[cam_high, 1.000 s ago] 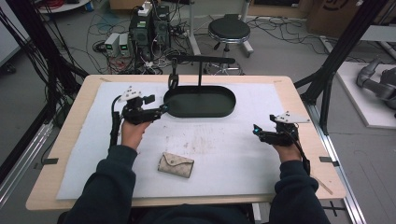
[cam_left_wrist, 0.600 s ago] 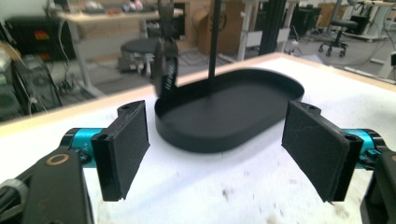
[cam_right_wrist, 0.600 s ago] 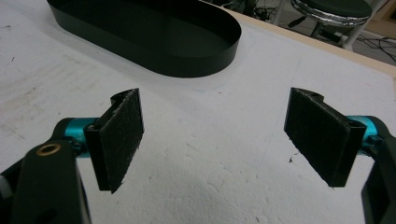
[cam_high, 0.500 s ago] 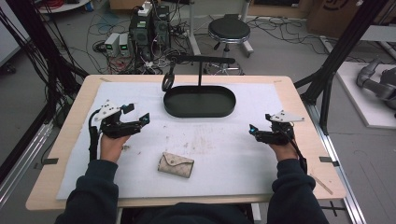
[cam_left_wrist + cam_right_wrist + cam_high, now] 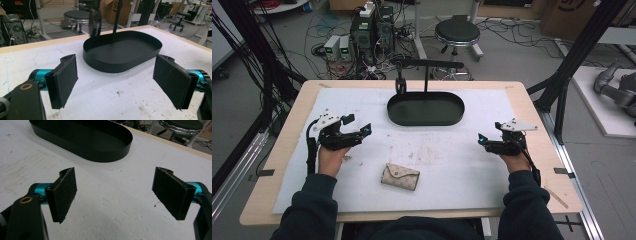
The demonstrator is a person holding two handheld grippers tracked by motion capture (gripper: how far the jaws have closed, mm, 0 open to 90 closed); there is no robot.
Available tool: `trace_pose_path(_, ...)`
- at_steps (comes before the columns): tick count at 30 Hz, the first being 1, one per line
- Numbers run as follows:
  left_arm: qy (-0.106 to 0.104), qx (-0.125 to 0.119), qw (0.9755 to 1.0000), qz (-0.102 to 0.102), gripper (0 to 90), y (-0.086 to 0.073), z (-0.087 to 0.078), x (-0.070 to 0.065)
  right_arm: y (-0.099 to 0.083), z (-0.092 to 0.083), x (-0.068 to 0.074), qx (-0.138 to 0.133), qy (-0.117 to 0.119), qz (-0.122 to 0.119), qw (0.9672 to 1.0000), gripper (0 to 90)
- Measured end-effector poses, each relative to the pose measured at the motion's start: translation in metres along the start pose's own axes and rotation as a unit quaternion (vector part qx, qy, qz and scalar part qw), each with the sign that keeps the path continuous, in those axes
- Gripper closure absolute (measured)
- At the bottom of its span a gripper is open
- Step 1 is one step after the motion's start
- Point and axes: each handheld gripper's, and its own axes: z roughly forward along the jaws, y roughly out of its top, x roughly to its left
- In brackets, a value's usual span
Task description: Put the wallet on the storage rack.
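Left gripper: one, the left gripper (image 5: pixel 357 131) hovers over the white mat (image 5: pixel 432 150) at the person's left, jaws spread wide with nothing between them; in the left gripper view its two black pads (image 5: pixel 65 80) frame bare mat.
Right gripper: one, the right gripper (image 5: pixel 486 141) rests near the mat's right edge, jaws likewise wide apart and empty; its pads (image 5: pixel 64 192) stand over pitted white foam.
Hands: two, each wrapped around a gripper, dark sleeves entering from the bottom of the high view.
Pouch: one small beige pouch (image 5: pixel 399 176) lies flat on the mat between the two grippers, nearer the person, well apart from both.
Tray: one black oval tray (image 5: pixel 425 108) sits at the far middle of the mat, empty inside.
Stand: one black post with a crossbar (image 5: pixel 427 64) rises from the tray; a dark loop (image 5: pixel 95 22) hangs from it.
Hard to make out: the loop is blurred in the left gripper view; the post's top is cut off there.
Beyond the table: one round stool (image 5: pixel 457 31), cables and electronics boxes on the floor.
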Motion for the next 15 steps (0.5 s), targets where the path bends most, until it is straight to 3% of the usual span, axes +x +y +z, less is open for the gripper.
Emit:
trace_pose_path(4, 0.005, -0.004, 1.0, -0.006, 19.5, -0.001, 0.0, 0.005, 0.0, 0.001, 0.003, 0.0, 0.008, -0.004, 1.0, 20.2)
trace_pose_path(8, 0.005, -0.03, 0.9992, 0.027, 19.5, 0.001, -0.002, 0.004, 0.005, 0.0, 0.015, -0.014, 0.03, -0.014, 0.9994, 20.2)
trace_pose_path(15, 0.0, -0.027, 0.9993, 0.026, 19.5, 0.0, -0.002, 0.004, 0.011, 0.004, 0.035, -0.019, 0.065, -0.032, 0.9972, 20.2)
